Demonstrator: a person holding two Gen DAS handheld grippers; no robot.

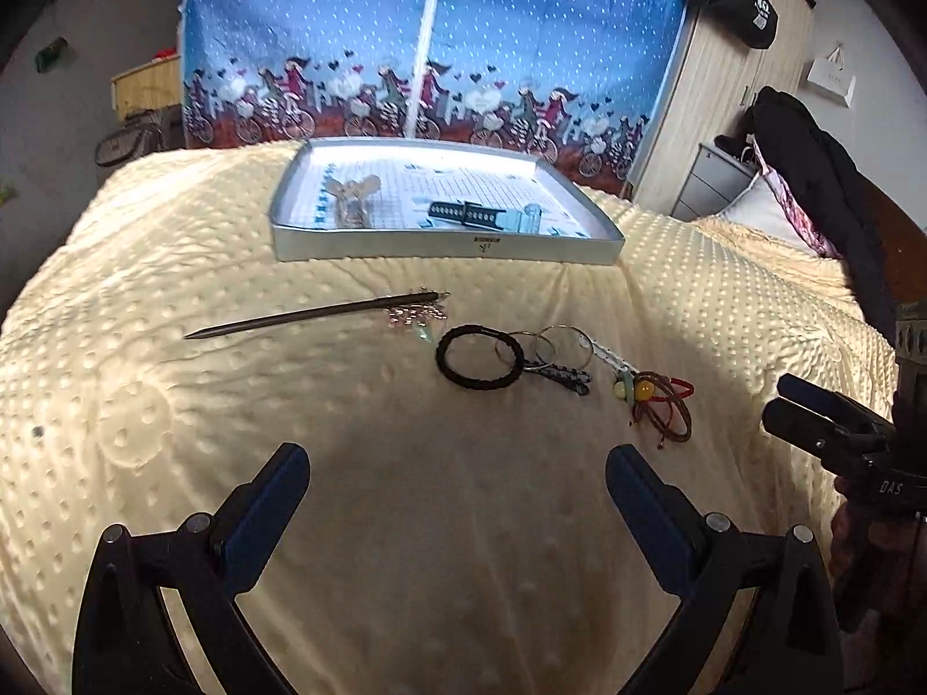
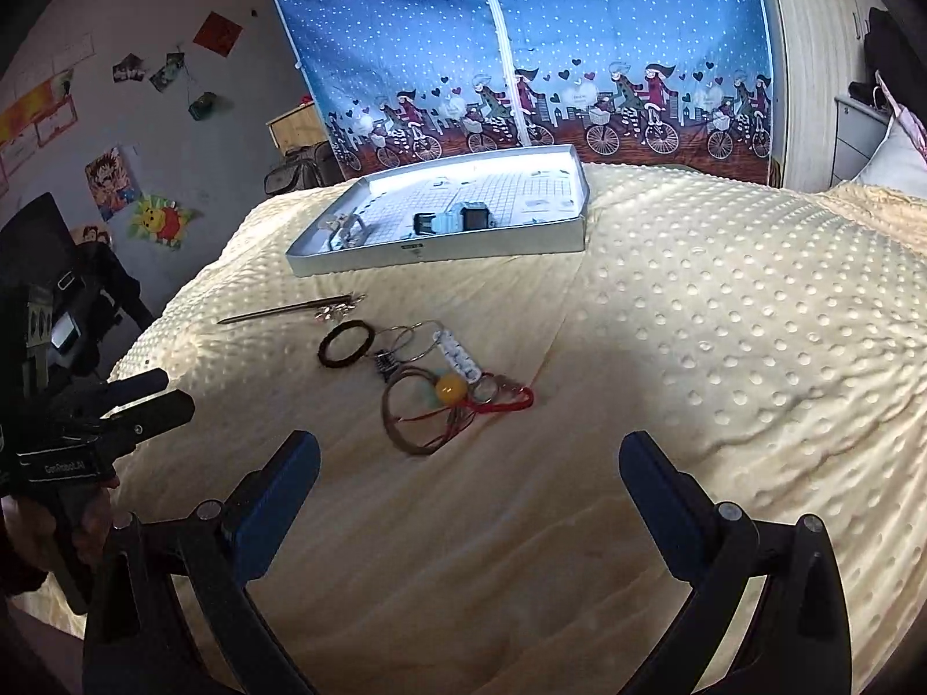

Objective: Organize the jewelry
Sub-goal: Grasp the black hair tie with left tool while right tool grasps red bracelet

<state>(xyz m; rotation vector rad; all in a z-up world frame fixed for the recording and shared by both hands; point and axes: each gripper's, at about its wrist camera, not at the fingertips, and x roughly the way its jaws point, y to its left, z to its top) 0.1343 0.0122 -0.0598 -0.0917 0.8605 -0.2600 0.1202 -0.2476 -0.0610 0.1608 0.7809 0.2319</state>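
Left tool [image 1: 457, 478] fingers wide apart, empty, hovering over bed blanket [image 1: 405, 521], touching nothing. Right tool [image 2: 470, 466] same: spread wide, nothing held.

Jewelry cluster lies on blanket ahead of both tools, apart from them: black hair tie [image 1: 480, 358], metal rings w/ keychain [image 1: 556, 347], brown/red cord loops w/ yellow bead [image 2: 451, 388]. Cord loops nearest right tool, ahead-left of it. Hair stick [image 1: 313, 313] lies further back, left of cluster. Silver tray [image 1: 446, 249] behind all, w/ a few small items inside; can't tell what exactly.
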